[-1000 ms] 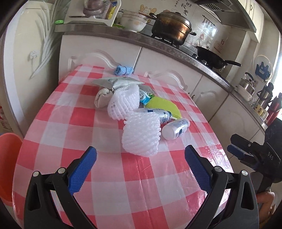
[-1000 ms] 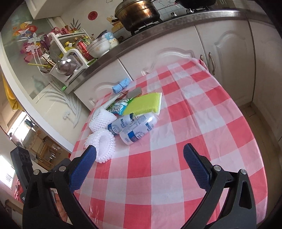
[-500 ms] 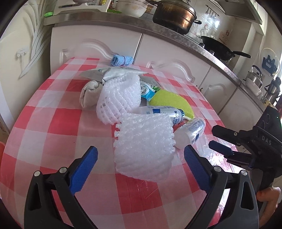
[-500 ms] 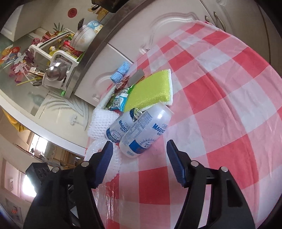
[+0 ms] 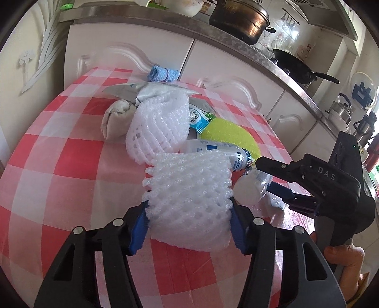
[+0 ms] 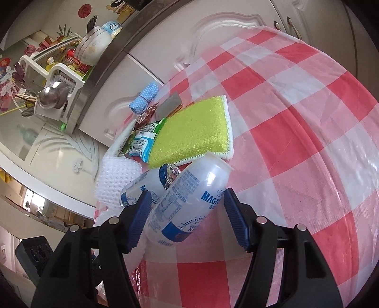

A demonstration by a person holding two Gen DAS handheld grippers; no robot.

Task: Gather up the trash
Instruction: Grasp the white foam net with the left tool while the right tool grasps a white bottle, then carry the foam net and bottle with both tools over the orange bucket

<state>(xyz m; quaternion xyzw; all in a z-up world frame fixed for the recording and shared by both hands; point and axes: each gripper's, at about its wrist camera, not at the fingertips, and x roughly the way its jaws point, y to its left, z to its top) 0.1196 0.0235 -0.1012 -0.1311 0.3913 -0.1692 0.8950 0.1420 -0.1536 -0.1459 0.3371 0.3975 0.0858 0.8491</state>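
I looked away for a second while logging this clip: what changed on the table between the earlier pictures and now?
Both tongs moved in and narrowed. The left tongs now straddle the near white foam fruit net, pads at its sides; the right tongs bracket the nearer white plastic bottle with blue label, not clearly clamped. The yellow-green sponge, blue rolled cloth and second bottle stayed put.

home kitchen. white cabinet doors [image 5: 132, 54] under a grey speckled countertop [image 5: 236, 38], big copper-coloured pot [image 5: 239, 19] and a black wok [image 5: 298, 66] on the stove, kettle [image 5: 338, 111] further along. dish rack [image 6: 54, 78] with bowls [image 6: 94, 47], bottles and a ladle [image 6: 51, 97]. round table [image 6: 296, 142] with red-white checked plastic cloth, green sponge [image 6: 194, 132] and blue rag [image 6: 143, 100] on it.
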